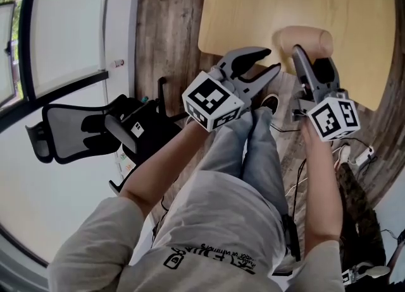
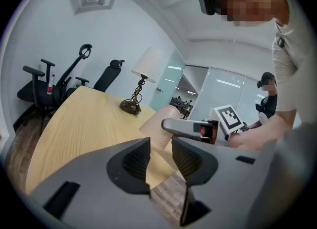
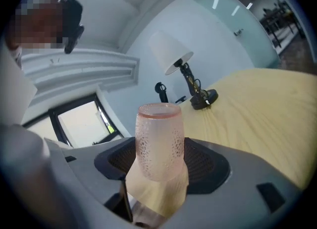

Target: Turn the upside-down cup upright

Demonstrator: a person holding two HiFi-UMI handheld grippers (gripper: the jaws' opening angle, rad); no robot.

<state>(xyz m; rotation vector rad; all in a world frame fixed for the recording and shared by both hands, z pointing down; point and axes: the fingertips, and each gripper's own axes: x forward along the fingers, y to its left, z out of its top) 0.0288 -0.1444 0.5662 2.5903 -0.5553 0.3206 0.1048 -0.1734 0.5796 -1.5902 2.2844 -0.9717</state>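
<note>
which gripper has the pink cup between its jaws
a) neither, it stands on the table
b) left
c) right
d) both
c: the right gripper view shows the pink cup clamped in the right gripper, while the left gripper has its jaws apart and empty.

I see a light grey-brown T-shirt (image 1: 215, 221) with short sleeves (image 1: 88, 253) and black print on it that I cannot read. The trousers (image 1: 253, 152) are blue-grey, and one dark shoe (image 1: 270, 102) shows. A black camera box (image 2: 209, 0) is worn on the head. The left gripper (image 1: 271, 60) and the right gripper (image 1: 311, 57) are smooth grey plastic with black ribbed pads (image 2: 136, 161). Each has a white cube on it, the left cube (image 1: 212, 101) and the right cube (image 1: 334, 117), with black square markers on the sides.
</note>
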